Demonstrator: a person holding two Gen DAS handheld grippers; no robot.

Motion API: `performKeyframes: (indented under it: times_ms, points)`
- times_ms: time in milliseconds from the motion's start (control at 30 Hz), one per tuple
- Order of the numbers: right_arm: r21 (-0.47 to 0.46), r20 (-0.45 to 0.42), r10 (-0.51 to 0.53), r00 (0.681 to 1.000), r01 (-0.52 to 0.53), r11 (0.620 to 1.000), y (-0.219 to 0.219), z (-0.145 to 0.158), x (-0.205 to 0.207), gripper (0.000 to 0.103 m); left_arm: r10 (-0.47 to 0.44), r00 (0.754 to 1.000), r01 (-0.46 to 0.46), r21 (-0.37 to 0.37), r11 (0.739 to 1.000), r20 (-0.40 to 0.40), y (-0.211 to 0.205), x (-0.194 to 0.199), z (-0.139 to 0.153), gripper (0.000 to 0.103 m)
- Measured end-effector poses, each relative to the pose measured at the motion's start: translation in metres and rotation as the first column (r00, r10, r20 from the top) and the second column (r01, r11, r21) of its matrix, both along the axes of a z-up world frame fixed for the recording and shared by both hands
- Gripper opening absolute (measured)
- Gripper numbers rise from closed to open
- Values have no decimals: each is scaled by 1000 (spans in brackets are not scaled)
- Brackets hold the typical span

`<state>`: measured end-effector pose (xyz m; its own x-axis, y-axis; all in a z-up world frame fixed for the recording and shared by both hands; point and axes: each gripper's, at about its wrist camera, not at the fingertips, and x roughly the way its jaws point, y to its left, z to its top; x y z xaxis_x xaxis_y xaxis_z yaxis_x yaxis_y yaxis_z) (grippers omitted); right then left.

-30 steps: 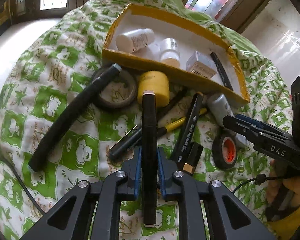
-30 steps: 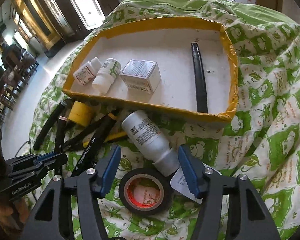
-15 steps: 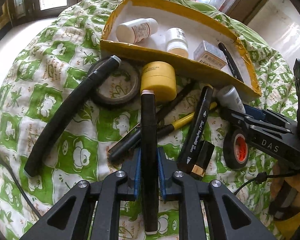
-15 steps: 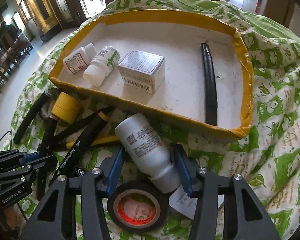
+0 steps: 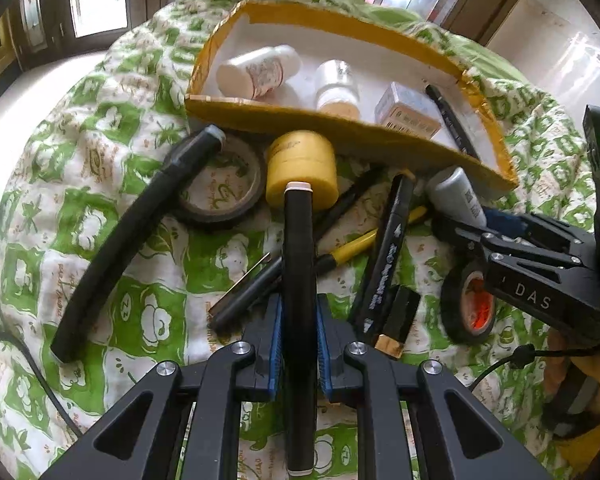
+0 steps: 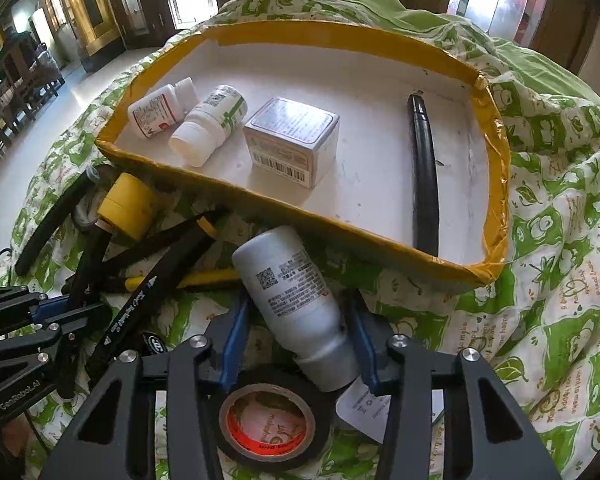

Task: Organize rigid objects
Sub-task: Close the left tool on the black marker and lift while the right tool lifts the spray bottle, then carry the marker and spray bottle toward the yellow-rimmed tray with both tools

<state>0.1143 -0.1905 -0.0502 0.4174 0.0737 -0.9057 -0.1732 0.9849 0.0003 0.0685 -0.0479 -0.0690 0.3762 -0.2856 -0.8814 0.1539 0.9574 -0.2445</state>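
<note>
Setting: a green-and-white patterned cloth (image 6: 560,240) covers a rounded surface, with loose items scattered over it.
Tray: a shallow white tray with yellow taped walls (image 6: 500,184) lies at 12 o'clock in both wrist views.
Inside the tray: two white pill bottles (image 6: 162,110) (image 6: 208,126) lie on their sides at the left end, touching each other; a small silver box (image 6: 294,140) with a barcode sits just right of them; a long black pen (image 6: 424,172) lies near the right wall.
Left gripper (image 5: 298,344): its blue-padded jaws are pressed together on a black marker (image 5: 298,280) that points toward 12 o'clock, its white-ringed tip up against a yellow tape roll (image 5: 300,168).
Right gripper (image 6: 298,344): the jaws have just been closing around a grey bottle (image 6: 288,292) that lies on the cloth just below the tray's near wall. The bottle sits tilted between the blue pads, cap toward 5 o'clock. Whether both pads press on it, I cannot tell.
Black tape roll (image 6: 266,426): it has an orange core and lies flat at 6 o'clock under the right gripper, touching the bottle's cap.
Other items on the cloth: at 9 o'clock from the bottle, a heap of black markers (image 6: 152,292) and a yellow pen (image 6: 204,278).
Far left, left wrist view: a long black tube (image 5: 128,240) lies across a brown tape ring (image 5: 220,184).
</note>
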Motion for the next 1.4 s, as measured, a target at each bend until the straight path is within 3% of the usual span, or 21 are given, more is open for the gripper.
performKeyframes:
  times_ms: [167,433,733,1033,1400]
  points:
    - [115,41,-7,999,2,993,-7,22,-13,36,20,995,-18,-25,1000,103,5,-10,23,14]
    - [267,62,-59,996,40,963,-26,41,-29,35,66,978,-64,-16,998,199,18,-18,39,14]
    - [254,62,-42,997,24,967,-17,41,-38,35,88,962,-94,10,996,258,22,-27,48,14]
    - [206,104,-76,992,54,977,-22,44,-38,35,97,927,-140,95,986,362,19,-35,64,14]
    - [208,114,-91,989,66,976,-26,49,-38,35,76,916,-139,134,981,394,13,-37,67,14]
